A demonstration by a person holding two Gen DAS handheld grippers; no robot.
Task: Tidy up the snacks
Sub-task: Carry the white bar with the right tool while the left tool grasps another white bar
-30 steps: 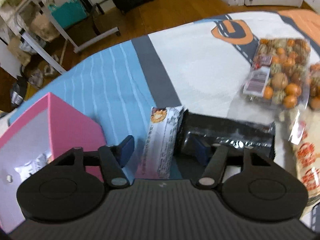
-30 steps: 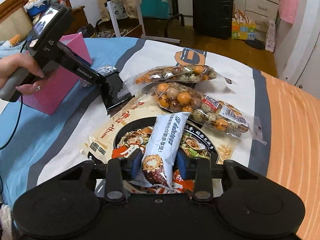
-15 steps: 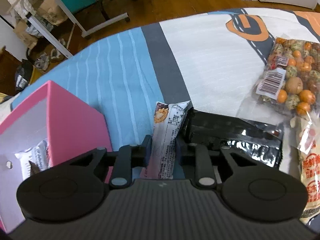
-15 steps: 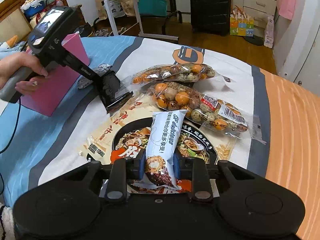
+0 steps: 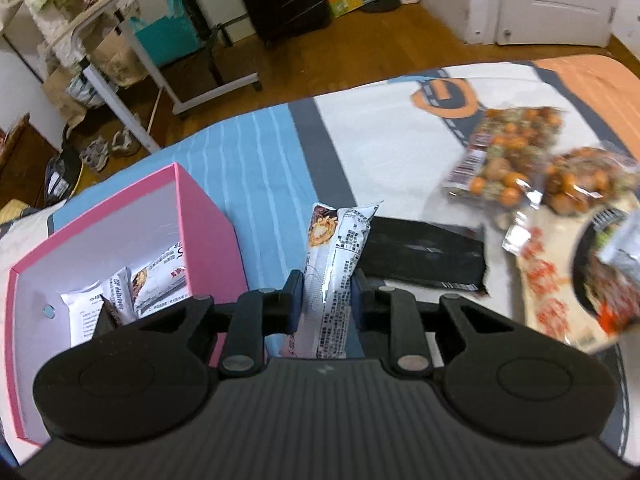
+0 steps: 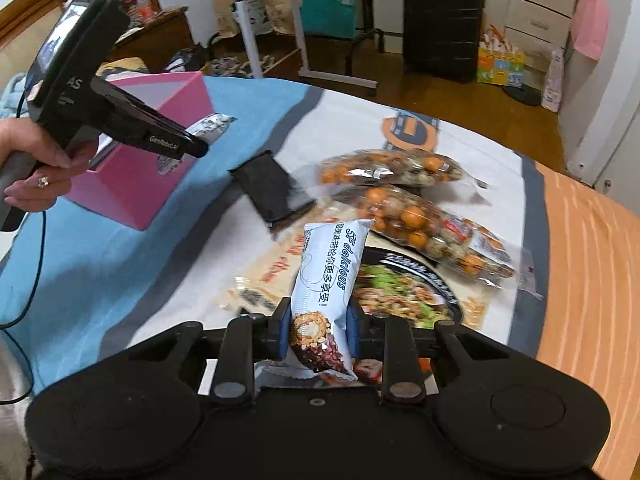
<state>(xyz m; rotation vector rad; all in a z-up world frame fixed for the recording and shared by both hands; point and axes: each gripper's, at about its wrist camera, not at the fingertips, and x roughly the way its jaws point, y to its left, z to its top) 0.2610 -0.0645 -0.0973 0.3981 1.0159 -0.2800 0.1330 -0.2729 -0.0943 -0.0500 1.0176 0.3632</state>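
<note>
A pink box (image 5: 204, 240) stands open just left of the left gripper (image 5: 326, 294), with wrapped snack bars (image 5: 120, 300) lying on its white floor. The left gripper pinches a white snack bar (image 5: 336, 264) by its lower half, the printed back of the wrapper facing the camera and its top end jutting up ahead of the fingertips, above the blue-striped bedspread (image 5: 256, 160). A black foil packet (image 5: 424, 256) lies on the cover just right of that gripper, and farther right sit two clear bags of orange and speckled snack balls (image 5: 516, 152) (both blurred). In the right wrist view, the person's left hand (image 6: 32, 176) grips the other tool's handle off to the left, beside the pink box. The right gripper (image 6: 320, 332) clamps a pale blue "SF delicious" snack bar (image 6: 328, 280) between its blue pads, the bar standing upright above a large noodle packet (image 6: 400, 292) lying directly ahead.
</note>
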